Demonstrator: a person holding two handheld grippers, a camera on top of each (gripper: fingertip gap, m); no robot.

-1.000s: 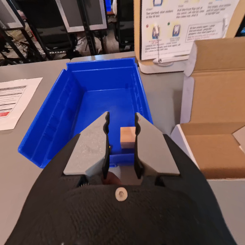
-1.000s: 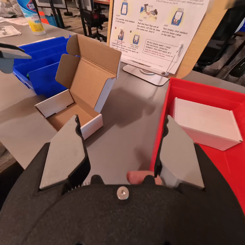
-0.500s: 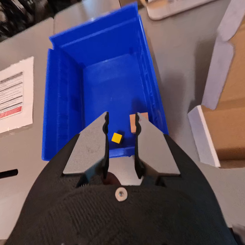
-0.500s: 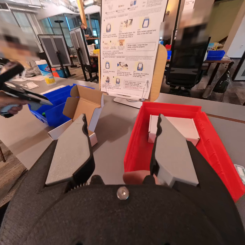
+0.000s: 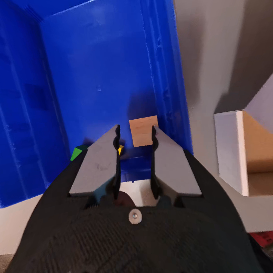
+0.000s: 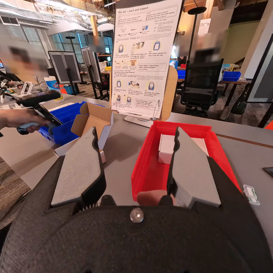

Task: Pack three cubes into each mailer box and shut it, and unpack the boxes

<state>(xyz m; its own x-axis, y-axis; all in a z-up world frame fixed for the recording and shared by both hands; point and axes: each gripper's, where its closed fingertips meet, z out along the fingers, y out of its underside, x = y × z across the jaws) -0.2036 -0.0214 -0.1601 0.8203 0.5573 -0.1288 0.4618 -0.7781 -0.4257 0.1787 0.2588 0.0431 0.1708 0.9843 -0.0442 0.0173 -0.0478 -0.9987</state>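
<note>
Left claw (image 5: 135,128) tilted down into blue bin (image 5: 91,62), narrow gap, empty, approx. over wood cube (image 5: 142,131).

left wrist view close, steeply down into blue bin (image 5: 88,73), right wrist view level, farther back, sharing it

Left gripper (image 5: 135,127) lower, nearer wood cube (image 5: 142,131)

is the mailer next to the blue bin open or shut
Open. The mailer has its lid raised, showing the brown inside, and no cubes are visible in the part shown.
</note>
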